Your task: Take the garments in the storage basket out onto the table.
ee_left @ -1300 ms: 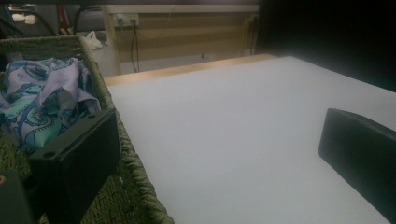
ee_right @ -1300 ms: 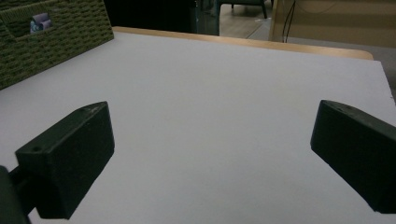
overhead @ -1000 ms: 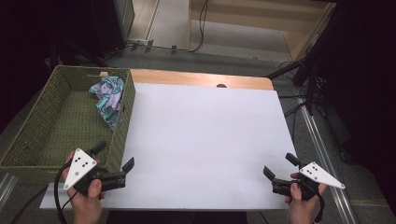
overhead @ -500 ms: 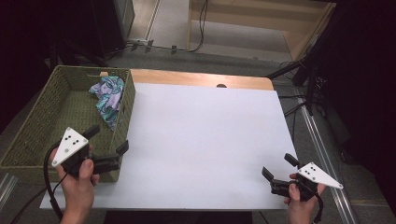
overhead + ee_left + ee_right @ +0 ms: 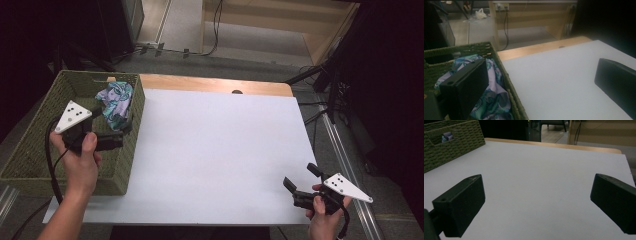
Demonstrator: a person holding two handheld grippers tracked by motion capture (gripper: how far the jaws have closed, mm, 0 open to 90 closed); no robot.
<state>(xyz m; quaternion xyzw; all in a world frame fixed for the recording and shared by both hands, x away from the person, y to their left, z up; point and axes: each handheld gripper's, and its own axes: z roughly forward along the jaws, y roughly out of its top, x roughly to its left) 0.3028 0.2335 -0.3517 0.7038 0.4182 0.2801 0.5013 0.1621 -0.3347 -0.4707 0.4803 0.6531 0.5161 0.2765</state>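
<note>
A green woven basket [image 5: 35, 155] stands at the table's left, and a crumpled cloth with a blue, purple and white pattern [image 5: 116, 102] lies in its far right corner. My left gripper [image 5: 122, 134] hovers open over the basket's right wall, just in front of the cloth. In the left gripper view one jaw hangs over the cloth [image 5: 496, 100] inside the basket [image 5: 516, 107], and the other hangs over the white tabletop. My right gripper [image 5: 300, 176] rests open near the table's front right corner, holding nothing, and it [image 5: 536, 202] faces the basket [image 5: 451, 142] across the bare top.
The white tabletop [image 5: 220, 150] stretches between the two grippers, with a wooden strip [image 5: 215, 85] along its far edge. Beyond the table are floor, cables and dark equipment. A metal rail [image 5: 350, 170] runs along the right side.
My left gripper has risen and moved forward from the table's front left corner to above the basket's right wall. The right gripper has stayed put.
</note>
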